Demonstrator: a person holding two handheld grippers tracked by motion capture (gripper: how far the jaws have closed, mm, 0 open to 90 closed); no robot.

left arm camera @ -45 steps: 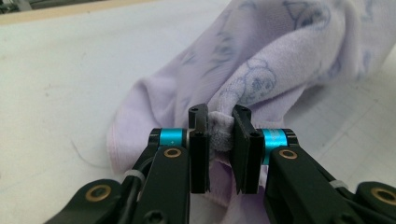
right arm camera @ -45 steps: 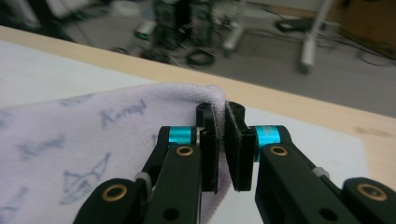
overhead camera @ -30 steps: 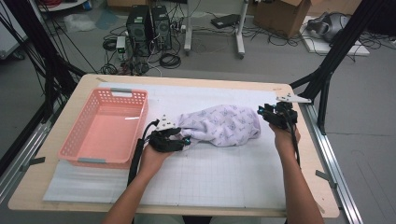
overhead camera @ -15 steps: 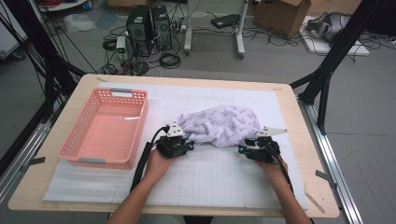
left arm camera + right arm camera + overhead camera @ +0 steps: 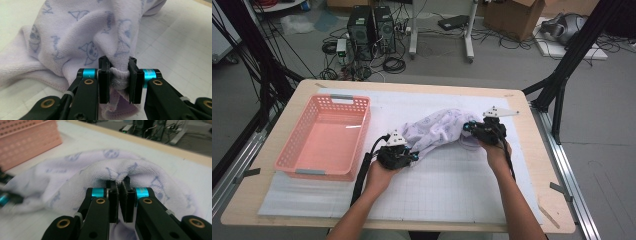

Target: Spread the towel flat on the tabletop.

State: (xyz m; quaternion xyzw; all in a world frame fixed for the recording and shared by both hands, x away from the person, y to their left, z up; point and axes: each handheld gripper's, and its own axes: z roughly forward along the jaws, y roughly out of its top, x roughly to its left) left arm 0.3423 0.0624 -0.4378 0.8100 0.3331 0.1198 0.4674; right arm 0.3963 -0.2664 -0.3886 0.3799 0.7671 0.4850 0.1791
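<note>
The wide wooden table with its white gridded mat (image 5: 452, 190) lay before you, and the empty pink slatted plastic basket (image 5: 324, 140) sat on its left part, well apart from the work. Between your two hands, about mid-table and a touch right, lay the task's thing: the pale lilac terry towel printed with little blue cat faces (image 5: 439, 131), bunched in a loose heap on the mat.

Your left gripper (image 5: 398, 155) sat at the heap's near-left end, and there you had it: the jaws were clamped on a thick fold of the towel's hemmed edge (image 5: 119, 78), cloth bulging out between the pads. Your right gripper (image 5: 482, 131) was in at the far-right end, and its jaws had just been closing; they were pinched nearly together on a thin ridge of towel (image 5: 119, 178), the fabric puckering up right at the tips.

So both ends looked caught, and I'd call this the close of the grasping step, with the cloth not yet lifted or spread. The next move, as I read it, called for you to raise both hands together and draw them apart, keeping the pinch firm so the slim right-hand hold didn't slip. Whether you had true corners or just folds, I couldn't tell.
</note>
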